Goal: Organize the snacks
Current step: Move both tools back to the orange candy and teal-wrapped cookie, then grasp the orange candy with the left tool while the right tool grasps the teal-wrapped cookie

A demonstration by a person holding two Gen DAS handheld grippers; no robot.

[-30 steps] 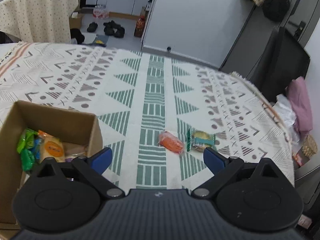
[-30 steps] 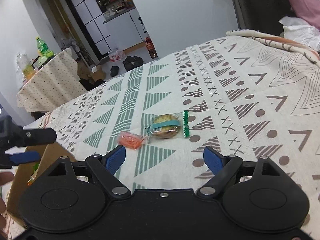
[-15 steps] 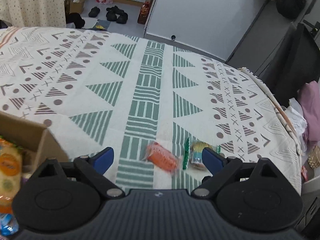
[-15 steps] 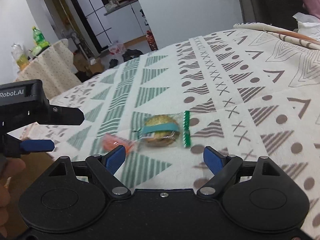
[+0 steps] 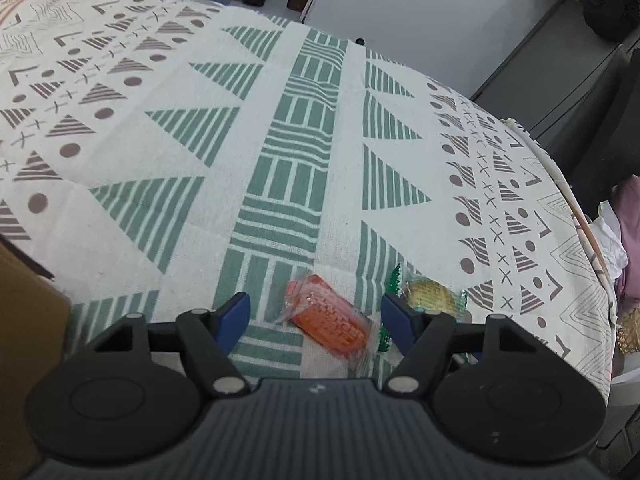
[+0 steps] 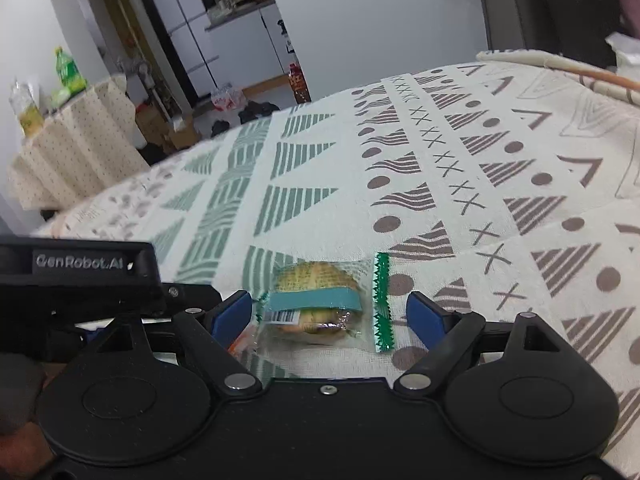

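Observation:
An orange wrapped snack (image 5: 328, 320) lies on the patterned tablecloth (image 5: 280, 152), between the blue pads of my left gripper (image 5: 316, 314). Its jaws are closing and the pads stand clear of the wrapper on both sides. Just right of it lies a round cookie in a clear pack with green ends (image 5: 430, 294). In the right wrist view that cookie pack (image 6: 316, 300) sits between the pads of my right gripper (image 6: 330, 310), whose jaws are narrowing slightly without touching it. A sliver of the orange snack (image 6: 240, 344) shows beside the left pad.
A cardboard box (image 5: 24, 320) stands at the left edge of the left wrist view. The left gripper's body (image 6: 80, 276) and a hand (image 6: 16, 408) fill the right wrist view's left side. The table edge curves at right, with a chair and clothes beyond.
Both grippers have come down and forward over the two snacks. The left jaws have narrowed around the orange snack, and the box has slid out to the left edge.

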